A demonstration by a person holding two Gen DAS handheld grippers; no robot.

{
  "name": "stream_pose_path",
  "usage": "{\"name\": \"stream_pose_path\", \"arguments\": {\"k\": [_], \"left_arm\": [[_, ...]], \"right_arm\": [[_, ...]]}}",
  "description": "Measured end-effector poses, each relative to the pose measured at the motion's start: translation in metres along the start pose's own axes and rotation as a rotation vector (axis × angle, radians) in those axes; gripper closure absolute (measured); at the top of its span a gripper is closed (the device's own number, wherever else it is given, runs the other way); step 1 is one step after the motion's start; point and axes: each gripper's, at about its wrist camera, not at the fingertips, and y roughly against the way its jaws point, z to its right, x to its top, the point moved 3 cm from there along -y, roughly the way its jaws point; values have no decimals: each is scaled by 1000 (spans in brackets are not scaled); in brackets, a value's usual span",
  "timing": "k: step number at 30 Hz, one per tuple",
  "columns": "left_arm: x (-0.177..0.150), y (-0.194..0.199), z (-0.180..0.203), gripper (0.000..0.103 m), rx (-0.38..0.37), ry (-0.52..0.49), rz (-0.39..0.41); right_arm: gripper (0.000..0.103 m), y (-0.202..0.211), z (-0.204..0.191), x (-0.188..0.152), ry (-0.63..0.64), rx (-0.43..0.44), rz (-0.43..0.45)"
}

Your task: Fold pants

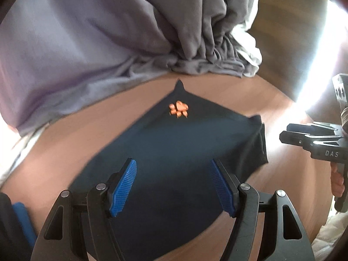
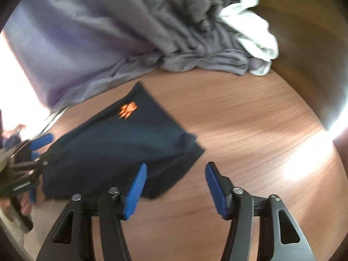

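The dark navy pants (image 1: 174, 148) lie folded flat on the wooden floor, with an orange paw print (image 1: 178, 108) near the far corner. They also show in the right wrist view (image 2: 121, 148). My left gripper (image 1: 173, 187) is open and empty, hovering above the near part of the pants. My right gripper (image 2: 176, 191) is open and empty, above the floor at the right corner of the pants; it shows from the side in the left wrist view (image 1: 285, 132). The left gripper shows at the left edge of the right wrist view (image 2: 38, 150).
A grey bed sheet (image 1: 87, 50) hangs down at the back and bunches on the floor (image 2: 195, 58), with a white sheet (image 2: 256, 37) beside it. Wooden floor (image 2: 250, 130) stretches to the right. A dark wooden wall (image 2: 308, 50) stands at far right.
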Motion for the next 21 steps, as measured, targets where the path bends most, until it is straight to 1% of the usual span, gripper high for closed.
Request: {"name": "stream_pose_path", "arguments": {"k": [1,2,3,5,7,8,10,12,14,16,17,19,20,21], "left_arm": [[-3,-1,0,34,-2,1,-7],[-7,-2,0,34,-9,0,-14],[-11,-3,1,34,-16,-1,-25],[-15,-5,1,34,-21,-2,-37],[-17,-3,4,36,-27,-9,-43],[-17,1,7,37,-40,-20,-33],[-15,7,19,41,-75,-45,-7],[-13,10,39,41,-120,-64,9],[-10,9,57,46,-134,-56,24],[-7,6,76,53,-118,-20,31],[-5,4,86,55,-104,-3,30],[-3,0,106,59,-72,15,46],[-3,-1,115,60,-42,22,57],[-3,-3,126,64,3,26,66]], "right_arm": [[55,-1,-5,-3,32,14,-7],[60,-2,-10,-5,61,43,-19],[62,-4,-14,-7,74,71,-28],[65,-9,-20,-11,92,117,-51],[67,-15,-24,-14,112,142,-73],[69,-18,-25,-14,122,145,-77],[69,-21,-19,-12,133,118,-74],[69,-21,-6,-8,107,92,-59],[69,-21,9,0,107,60,-42],[69,-21,21,6,126,46,-36],[69,-21,24,9,133,45,-36],[69,-21,31,12,159,77,-43],[69,-20,33,13,176,86,-42],[69,-19,33,13,201,88,-37]]}}
